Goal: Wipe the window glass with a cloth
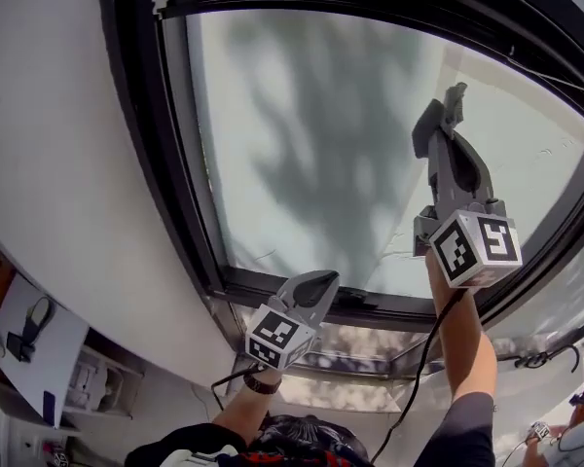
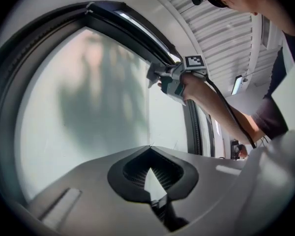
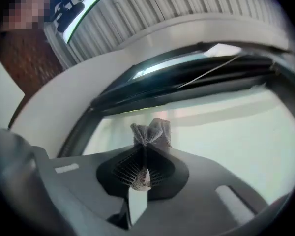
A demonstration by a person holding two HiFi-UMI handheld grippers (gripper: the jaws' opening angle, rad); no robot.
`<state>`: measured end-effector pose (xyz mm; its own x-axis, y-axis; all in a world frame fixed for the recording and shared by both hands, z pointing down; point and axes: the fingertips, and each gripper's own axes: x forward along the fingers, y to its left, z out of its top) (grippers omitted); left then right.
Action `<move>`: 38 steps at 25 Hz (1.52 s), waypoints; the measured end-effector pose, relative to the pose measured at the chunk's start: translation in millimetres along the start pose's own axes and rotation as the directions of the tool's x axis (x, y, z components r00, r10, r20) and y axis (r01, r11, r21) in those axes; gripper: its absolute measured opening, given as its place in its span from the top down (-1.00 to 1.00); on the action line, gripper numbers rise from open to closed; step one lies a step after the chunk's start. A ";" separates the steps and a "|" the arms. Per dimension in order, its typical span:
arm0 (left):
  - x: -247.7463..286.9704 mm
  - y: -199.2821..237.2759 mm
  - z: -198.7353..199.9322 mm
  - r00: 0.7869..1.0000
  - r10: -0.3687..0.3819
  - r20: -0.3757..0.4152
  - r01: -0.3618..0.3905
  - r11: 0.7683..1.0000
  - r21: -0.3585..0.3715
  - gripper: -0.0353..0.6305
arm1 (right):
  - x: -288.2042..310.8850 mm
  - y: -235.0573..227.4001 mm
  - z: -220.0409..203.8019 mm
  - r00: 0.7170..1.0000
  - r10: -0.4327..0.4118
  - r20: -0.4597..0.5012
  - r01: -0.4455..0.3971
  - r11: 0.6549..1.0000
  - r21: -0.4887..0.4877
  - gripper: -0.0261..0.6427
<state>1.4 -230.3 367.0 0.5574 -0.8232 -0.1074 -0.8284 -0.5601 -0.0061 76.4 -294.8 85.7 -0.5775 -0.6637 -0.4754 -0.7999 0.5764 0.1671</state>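
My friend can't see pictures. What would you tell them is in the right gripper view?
The right gripper has its jaws shut on a small grey cloth, held up in front of the pale window glass. A dark window frame curves above it.
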 end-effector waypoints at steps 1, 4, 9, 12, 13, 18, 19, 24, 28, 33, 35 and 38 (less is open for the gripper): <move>-12.4 13.1 0.2 0.999 0.037 -0.002 -0.037 0.999 0.002 0.93 | 19.6 40.6 -9.0 0.995 0.097 -0.008 -0.097 0.993 0.063 0.85; -57.9 50.4 -1.1 0.986 0.166 -0.010 -0.166 0.986 0.011 0.93 | 70.2 153.2 -38.1 0.945 0.327 -0.022 -0.317 0.929 0.192 0.85; -106.8 84.8 -7.3 0.957 0.289 -0.024 -0.289 0.957 -0.012 0.93 | 121.3 265.6 -61.6 0.863 0.503 0.049 -0.498 0.830 0.252 0.85; -115.7 91.0 -6.1 0.951 0.307 -0.029 -0.307 0.952 -0.008 0.93 | 138.8 274.5 -78.0 0.862 0.505 0.038 -0.486 0.805 0.340 0.85; -115.9 91.0 -5.9 0.952 0.304 -0.031 -0.305 0.952 -0.005 0.93 | 140.8 264.4 -81.7 0.875 0.483 0.028 -0.461 0.814 0.354 0.85; -102.6 84.7 -6.0 0.964 0.266 -0.022 -0.266 0.964 -0.016 0.93 | 114.9 163.1 -88.0 0.949 0.314 -0.042 -0.288 0.911 0.293 0.85; -93.7 79.2 -6.7 0.970 0.242 -0.023 -0.242 0.970 -0.021 0.93 | 104.0 136.2 -85.7 0.961 0.272 -0.051 -0.249 0.930 0.270 0.85; -40.4 32.5 -8.5 0.997 0.073 -0.014 -0.073 0.997 -0.026 0.93 | 29.0 -10.0 -67.5 0.992 0.027 -0.124 -0.020 0.998 0.059 0.85; -20.0 13.7 -8.8 1.000 0.023 -0.014 -0.023 0.999 -0.027 0.93 | -31.6 -132.8 -58.1 0.961 -0.231 -0.152 0.203 0.963 -0.178 0.85; -3.7 0.9 -4.1 1.000 -0.001 -0.001 0.001 1.000 -0.022 0.93 | -117.7 -289.6 -54.4 0.799 -0.577 -0.169 0.526 0.806 -0.271 0.85; -1.5 -1.7 -3.7 1.000 -0.005 -0.001 0.005 1.000 -0.020 0.93 | -149.0 -331.7 -51.5 0.705 -0.689 -0.169 0.645 0.722 -0.252 0.85; -3.9 2.1 -3.8 1.000 0.016 -0.001 -0.016 1.000 -0.018 0.93 | -159.4 -341.3 -43.8 0.656 -0.745 -0.121 0.710 0.664 -0.234 0.85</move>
<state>-2.3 -228.5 371.2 0.5445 -0.8320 -0.1060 -0.8359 -0.5487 0.0133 434.4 -406.6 142.2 0.1967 -0.9227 -0.3316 -0.9795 -0.2002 -0.0240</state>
